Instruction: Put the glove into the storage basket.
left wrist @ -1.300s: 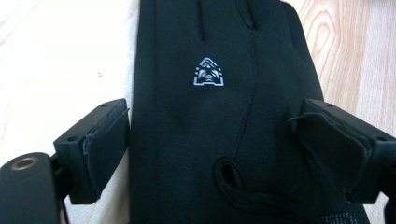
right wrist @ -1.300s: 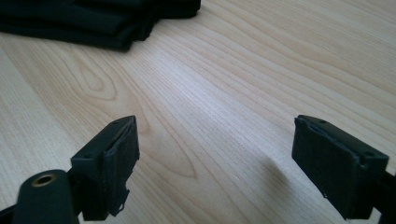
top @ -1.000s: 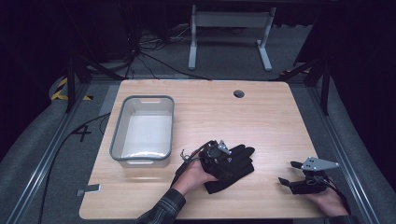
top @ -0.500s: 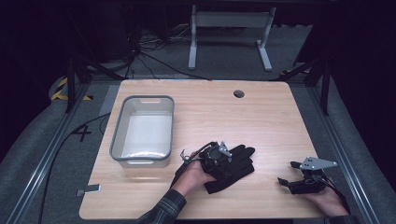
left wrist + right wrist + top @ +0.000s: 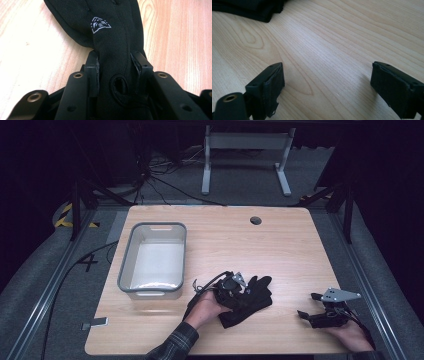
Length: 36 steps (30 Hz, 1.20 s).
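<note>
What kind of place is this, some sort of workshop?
Probably a lab recording station: a bare wooden table in a dark room, cables on the floor, and a person working a black glove with a hand-held gripper.

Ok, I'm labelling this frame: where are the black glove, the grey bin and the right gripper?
black glove (image 5: 115,37), left gripper view, on its fabric below the white logo.
grey bin (image 5: 153,226), high view, on its far rim.
right gripper (image 5: 309,306), high view, between its open jaws.
</note>
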Each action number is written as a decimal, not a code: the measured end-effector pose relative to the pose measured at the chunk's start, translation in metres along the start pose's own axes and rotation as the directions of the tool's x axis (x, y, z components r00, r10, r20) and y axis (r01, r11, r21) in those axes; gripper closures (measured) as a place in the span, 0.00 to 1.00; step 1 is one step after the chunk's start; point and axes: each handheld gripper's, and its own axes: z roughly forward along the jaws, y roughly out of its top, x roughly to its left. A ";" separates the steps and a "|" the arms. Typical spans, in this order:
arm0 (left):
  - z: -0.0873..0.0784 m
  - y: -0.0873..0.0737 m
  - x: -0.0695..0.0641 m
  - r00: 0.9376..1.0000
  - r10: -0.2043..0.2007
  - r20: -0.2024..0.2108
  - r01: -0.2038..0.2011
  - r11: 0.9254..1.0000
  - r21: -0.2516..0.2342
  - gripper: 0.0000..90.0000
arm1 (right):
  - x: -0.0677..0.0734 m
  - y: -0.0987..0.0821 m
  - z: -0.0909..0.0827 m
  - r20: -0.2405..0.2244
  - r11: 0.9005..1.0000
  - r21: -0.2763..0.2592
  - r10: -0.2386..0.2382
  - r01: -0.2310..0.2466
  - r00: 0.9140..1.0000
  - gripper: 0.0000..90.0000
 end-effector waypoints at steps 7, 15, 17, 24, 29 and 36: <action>-0.012 0.006 -0.005 1.000 -0.013 0.003 0.013 1.000 0.000 0.73 | 0.000 0.000 0.000 0.000 1.000 0.000 0.000 0.000 1.000 0.14; -0.031 0.013 -0.002 1.000 -0.026 0.013 0.027 0.999 -0.028 0.73 | 0.000 0.000 0.000 0.000 1.000 0.001 0.002 -0.002 1.000 0.14; -0.034 0.015 -0.002 1.000 -0.028 0.008 0.028 0.999 -0.032 0.73 | 0.000 0.000 0.000 -0.002 1.000 0.000 0.003 -0.003 1.000 0.14; -0.048 0.021 0.000 0.999 -0.035 0.004 0.036 0.998 -0.053 0.73 | 0.000 0.000 0.000 -0.002 1.000 0.000 0.003 -0.003 1.000 0.14; -0.061 0.025 0.003 0.999 -0.041 -0.014 0.040 0.997 -0.061 0.73 | 0.000 0.000 0.000 -0.002 1.000 0.000 0.003 -0.003 1.000 0.14; -0.076 0.028 0.007 0.998 -0.051 -0.032 0.048 0.996 -0.071 0.73 | 0.000 0.000 0.000 -0.001 1.000 0.001 0.003 -0.003 1.000 0.14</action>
